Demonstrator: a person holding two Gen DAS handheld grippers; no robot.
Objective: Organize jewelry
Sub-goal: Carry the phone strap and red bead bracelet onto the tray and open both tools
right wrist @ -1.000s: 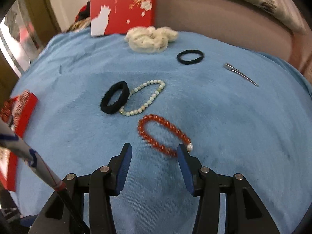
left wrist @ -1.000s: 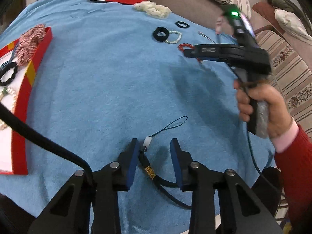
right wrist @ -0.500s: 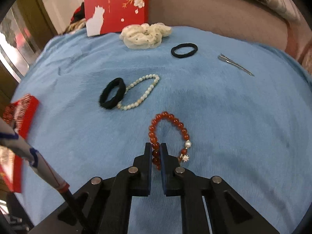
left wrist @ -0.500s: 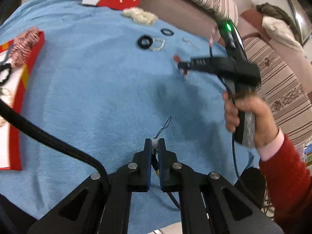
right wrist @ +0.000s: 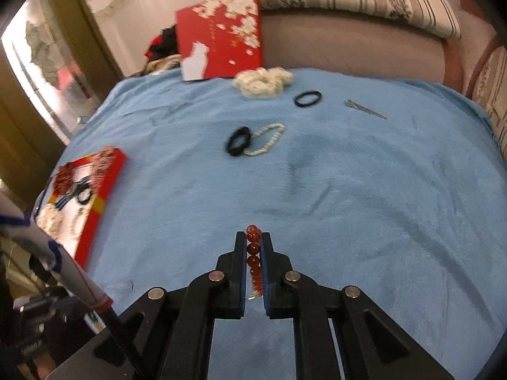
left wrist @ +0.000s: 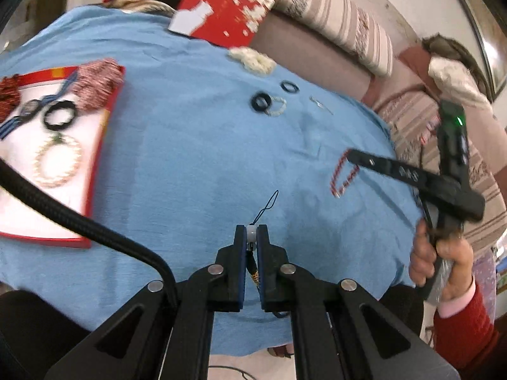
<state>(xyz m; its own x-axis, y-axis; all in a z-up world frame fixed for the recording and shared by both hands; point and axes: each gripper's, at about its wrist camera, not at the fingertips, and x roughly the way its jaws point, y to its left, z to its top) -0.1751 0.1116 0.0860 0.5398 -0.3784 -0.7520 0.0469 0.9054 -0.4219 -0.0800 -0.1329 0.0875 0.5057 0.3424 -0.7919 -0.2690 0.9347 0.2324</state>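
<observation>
Two pieces are lifted: left tool (left wrist: 252,237) clenches a black corded charm (left wrist: 252,232), right tool (right wrist: 253,247) a red beaded bracelet (right wrist: 253,250); several remain beyond the half-filled red box (right wrist: 104,186).

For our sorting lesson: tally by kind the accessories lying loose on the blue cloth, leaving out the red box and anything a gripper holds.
Black hair ties: 2
Cream scrunchie: 1
Pale bead bracelet: 1
Metal hair clip: 1
Total: 5

No legible text anywhere.
</observation>
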